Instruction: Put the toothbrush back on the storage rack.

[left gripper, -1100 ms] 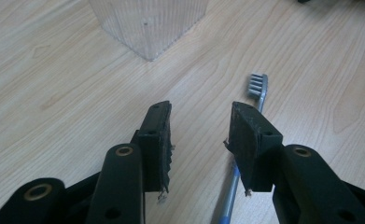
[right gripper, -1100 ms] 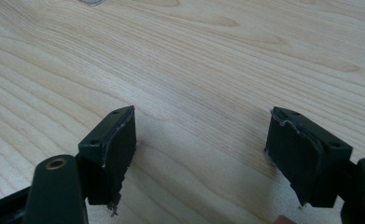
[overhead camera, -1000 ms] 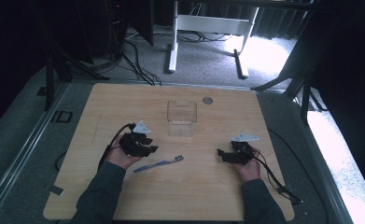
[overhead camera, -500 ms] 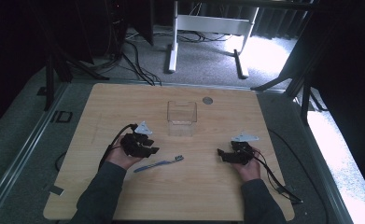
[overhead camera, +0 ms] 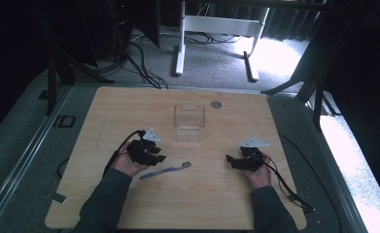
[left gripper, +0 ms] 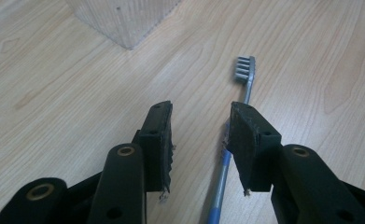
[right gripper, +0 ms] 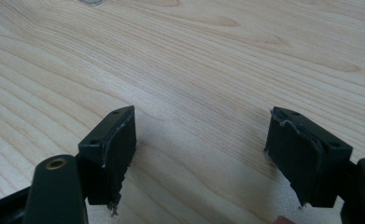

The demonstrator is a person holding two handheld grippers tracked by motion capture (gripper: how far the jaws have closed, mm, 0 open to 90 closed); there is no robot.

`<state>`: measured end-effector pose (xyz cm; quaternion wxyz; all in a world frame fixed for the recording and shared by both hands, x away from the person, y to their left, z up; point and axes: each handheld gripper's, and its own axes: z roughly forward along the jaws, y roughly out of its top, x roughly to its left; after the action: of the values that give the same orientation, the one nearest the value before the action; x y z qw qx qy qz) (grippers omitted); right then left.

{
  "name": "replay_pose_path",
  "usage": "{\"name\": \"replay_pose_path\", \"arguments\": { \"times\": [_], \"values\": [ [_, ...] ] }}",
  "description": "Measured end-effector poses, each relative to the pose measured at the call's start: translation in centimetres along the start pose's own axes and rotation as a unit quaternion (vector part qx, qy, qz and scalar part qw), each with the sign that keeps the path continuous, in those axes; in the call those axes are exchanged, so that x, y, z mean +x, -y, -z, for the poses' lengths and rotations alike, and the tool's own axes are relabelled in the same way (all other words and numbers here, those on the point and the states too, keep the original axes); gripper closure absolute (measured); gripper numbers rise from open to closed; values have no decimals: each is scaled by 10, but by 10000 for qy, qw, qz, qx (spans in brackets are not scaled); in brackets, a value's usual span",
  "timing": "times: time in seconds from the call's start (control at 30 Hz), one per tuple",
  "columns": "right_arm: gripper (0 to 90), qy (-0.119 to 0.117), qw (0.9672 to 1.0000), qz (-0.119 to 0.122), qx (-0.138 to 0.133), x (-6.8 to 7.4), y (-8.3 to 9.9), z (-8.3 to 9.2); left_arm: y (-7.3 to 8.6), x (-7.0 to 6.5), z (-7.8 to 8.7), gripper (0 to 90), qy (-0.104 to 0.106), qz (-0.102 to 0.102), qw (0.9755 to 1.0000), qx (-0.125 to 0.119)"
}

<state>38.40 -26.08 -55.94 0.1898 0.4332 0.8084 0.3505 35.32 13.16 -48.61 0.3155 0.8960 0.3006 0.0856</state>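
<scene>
Toothbrush lay on the surface just ahead of the left gripper, handle under its right jaw, jaws narrowly parted, empty. Clear box stood beyond. Right gripper gaped wide, idle. Likely pre-grasp; next needed centring over the handle.

Pale wood-grain surface, smooth and matt.
I see a clear glossy plastic box and a blue plastic toothbrush with grey bristles.
</scene>
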Motion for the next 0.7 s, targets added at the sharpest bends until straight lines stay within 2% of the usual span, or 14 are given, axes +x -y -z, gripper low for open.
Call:
{"name": "replay_pose_path", "arguments": {
  "times": [0.7],
  "values": [
    [239,-4,10000,1,0,0,0,0,-6,-6,-6,628,119,-262,9992,273]
  ]
}}
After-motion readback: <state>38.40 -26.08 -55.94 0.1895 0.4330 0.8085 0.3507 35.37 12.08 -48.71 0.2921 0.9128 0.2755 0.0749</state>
